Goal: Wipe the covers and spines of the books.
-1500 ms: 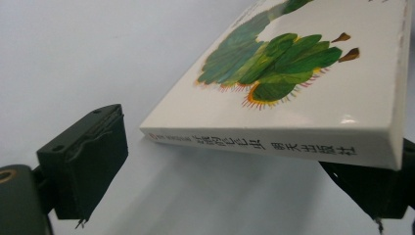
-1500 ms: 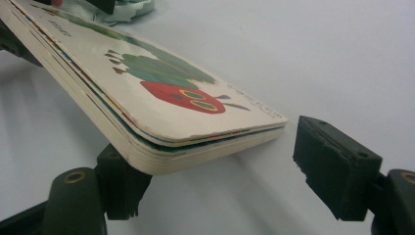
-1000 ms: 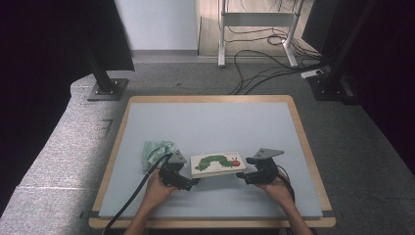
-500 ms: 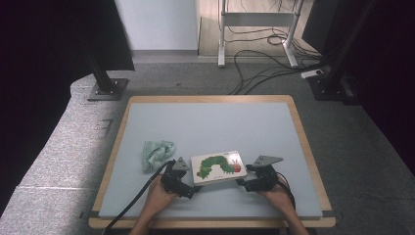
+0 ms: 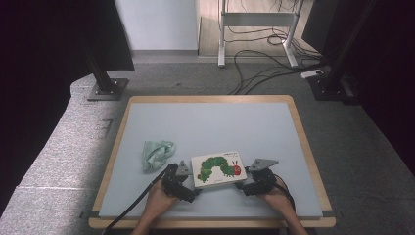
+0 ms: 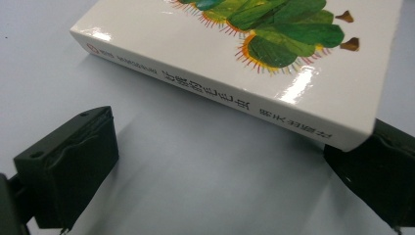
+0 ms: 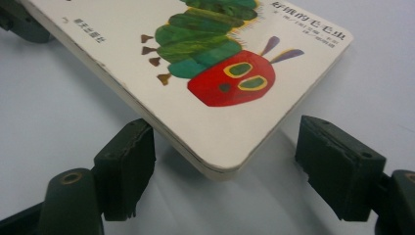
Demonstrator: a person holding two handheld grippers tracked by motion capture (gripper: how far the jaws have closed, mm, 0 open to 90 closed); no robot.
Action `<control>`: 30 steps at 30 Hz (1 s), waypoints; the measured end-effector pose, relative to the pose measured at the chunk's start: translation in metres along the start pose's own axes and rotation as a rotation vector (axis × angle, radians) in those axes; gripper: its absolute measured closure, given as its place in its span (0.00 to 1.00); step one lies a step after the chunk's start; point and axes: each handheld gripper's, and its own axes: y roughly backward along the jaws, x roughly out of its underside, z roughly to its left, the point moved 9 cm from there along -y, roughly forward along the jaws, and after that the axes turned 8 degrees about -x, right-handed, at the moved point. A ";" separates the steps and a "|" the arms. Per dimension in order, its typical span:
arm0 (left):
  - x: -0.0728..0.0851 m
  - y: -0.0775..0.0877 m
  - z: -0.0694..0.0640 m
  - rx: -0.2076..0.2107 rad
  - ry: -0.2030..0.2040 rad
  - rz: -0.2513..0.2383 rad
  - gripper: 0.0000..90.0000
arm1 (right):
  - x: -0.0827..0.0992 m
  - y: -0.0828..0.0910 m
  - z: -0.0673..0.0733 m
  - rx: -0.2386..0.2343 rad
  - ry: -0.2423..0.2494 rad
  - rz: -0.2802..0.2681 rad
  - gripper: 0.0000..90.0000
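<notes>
A white board book (image 5: 219, 169) with a green caterpillar on its cover lies near the table's front edge, between my two grippers. My left gripper (image 5: 188, 180) is at its spine side. In the left gripper view the jaws (image 6: 237, 147) stand wide open, and the book's (image 6: 244, 49) near corner juts over the right-hand jaw. My right gripper (image 5: 244, 182) is at the opposite side. Its jaws (image 7: 225, 147) have just opened a little, with the book's (image 7: 205, 73) rounded corner between them. The left pad (image 7: 125, 166) sits at the book's edge, and the right pad (image 7: 337, 161) stands apart from it.
A crumpled pale green cloth (image 5: 155, 154) lies left of the book, close to the left gripper. The table's wooden rim (image 5: 210, 99) frames a grey-blue mat. Beyond the table, cables and stand feet (image 5: 105, 90) are on the floor.
The book has shifted slightly toward the front edge and turned a little. Both grippers have drawn back a little with it.
</notes>
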 end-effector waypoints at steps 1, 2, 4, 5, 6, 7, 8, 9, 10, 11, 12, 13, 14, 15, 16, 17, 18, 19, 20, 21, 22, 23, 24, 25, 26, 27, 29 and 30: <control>0.001 0.000 0.000 0.000 0.002 0.000 0.00 | 0.000 0.000 0.001 -0.004 0.001 0.001 0.25; 0.001 0.000 0.000 0.000 0.002 0.000 0.00 | 0.000 0.000 0.001 -0.004 0.001 0.001 0.25; 0.001 0.001 -0.001 0.000 -0.001 0.000 0.00 | 0.001 0.001 0.002 -0.006 0.007 0.002 0.24; 0.002 0.002 -0.002 -0.003 -0.001 -0.001 0.00 | 0.001 0.002 0.003 -0.025 -0.011 -0.012 0.26; 0.002 0.002 -0.003 -0.006 0.001 -0.003 0.00 | 0.001 0.002 0.004 -0.034 -0.022 -0.019 0.26; 0.003 0.003 -0.003 -0.009 -0.007 -0.005 0.00 | 0.001 0.003 0.004 -0.039 -0.030 -0.024 0.26; 0.003 0.004 -0.004 -0.009 -0.011 -0.008 0.00 | 0.002 0.004 0.003 -0.038 -0.031 -0.025 0.27; 0.004 0.004 -0.004 -0.011 -0.011 -0.007 0.00 | 0.002 0.005 0.003 -0.037 -0.031 -0.027 0.28; 0.004 0.005 -0.004 -0.015 -0.014 -0.007 0.00 | 0.002 0.005 0.003 -0.038 -0.034 -0.027 0.30; 0.004 0.005 -0.004 -0.024 -0.021 -0.011 0.00 | 0.002 0.005 0.003 -0.035 -0.033 -0.027 0.32; 0.004 0.006 -0.005 -0.030 -0.026 -0.015 0.00 | 0.003 0.005 0.003 -0.028 -0.030 -0.025 0.34; 0.003 0.007 -0.005 -0.027 -0.031 -0.020 0.02 | 0.003 0.005 0.003 -0.018 -0.025 -0.022 0.37; 0.003 0.007 -0.005 -0.027 -0.031 -0.020 0.07 | 0.002 0.005 0.003 -0.009 -0.018 -0.022 0.38; 0.002 0.011 -0.007 0.001 -0.044 -0.035 0.17 | 0.002 0.004 0.004 -0.007 -0.011 -0.022 0.42; 0.002 0.011 -0.008 0.016 -0.050 -0.036 0.23 | 0.002 0.004 0.005 -0.013 -0.010 -0.023 0.44; 0.002 0.011 -0.008 0.023 -0.048 -0.034 0.25 | 0.002 0.004 0.006 -0.009 -0.008 -0.024 0.44; 0.002 0.011 -0.008 0.023 -0.048 -0.034 0.26 | 0.002 0.004 0.006 -0.002 -0.008 -0.027 0.45; 0.002 0.011 -0.007 0.037 -0.043 -0.031 0.27 | 0.001 0.004 0.006 0.003 -0.012 -0.028 0.45; 0.002 0.010 -0.006 0.041 -0.044 -0.034 0.28 | 0.001 0.003 0.006 0.006 -0.013 -0.030 0.46; 0.001 0.010 -0.005 0.041 -0.042 -0.035 0.28 | 0.001 0.003 0.006 0.006 -0.013 -0.030 0.46; 0.001 0.010 -0.003 0.037 -0.036 -0.036 0.31 | -0.001 0.002 0.005 0.021 -0.020 -0.030 0.46; 0.000 0.009 0.000 0.033 -0.029 -0.038 0.32 | -0.002 0.001 0.004 0.024 -0.021 -0.034 0.46; 0.000 0.009 0.001 0.032 -0.024 -0.040 0.32 | -0.003 -0.001 0.003 0.031 -0.028 -0.034 0.46; -0.001 0.008 0.004 0.025 -0.019 -0.040 0.32 | -0.004 -0.001 0.002 0.033 -0.034 -0.034 0.46; -0.001 0.008 0.004 0.025 -0.019 -0.040 0.32 | -0.004 -0.001 0.002 0.033 -0.034 -0.034 0.46; -0.002 0.006 0.010 0.015 -0.004 -0.041 0.32 | -0.007 -0.004 -0.001 0.043 -0.043 -0.036 0.46; -0.003 0.005 0.014 0.006 0.003 -0.043 0.35 | -0.010 -0.007 -0.004 0.050 -0.051 -0.039 0.46; -0.004 0.004 0.017 -0.001 0.011 -0.043 0.35 | -0.011 -0.008 -0.005 0.053 -0.054 -0.038 0.46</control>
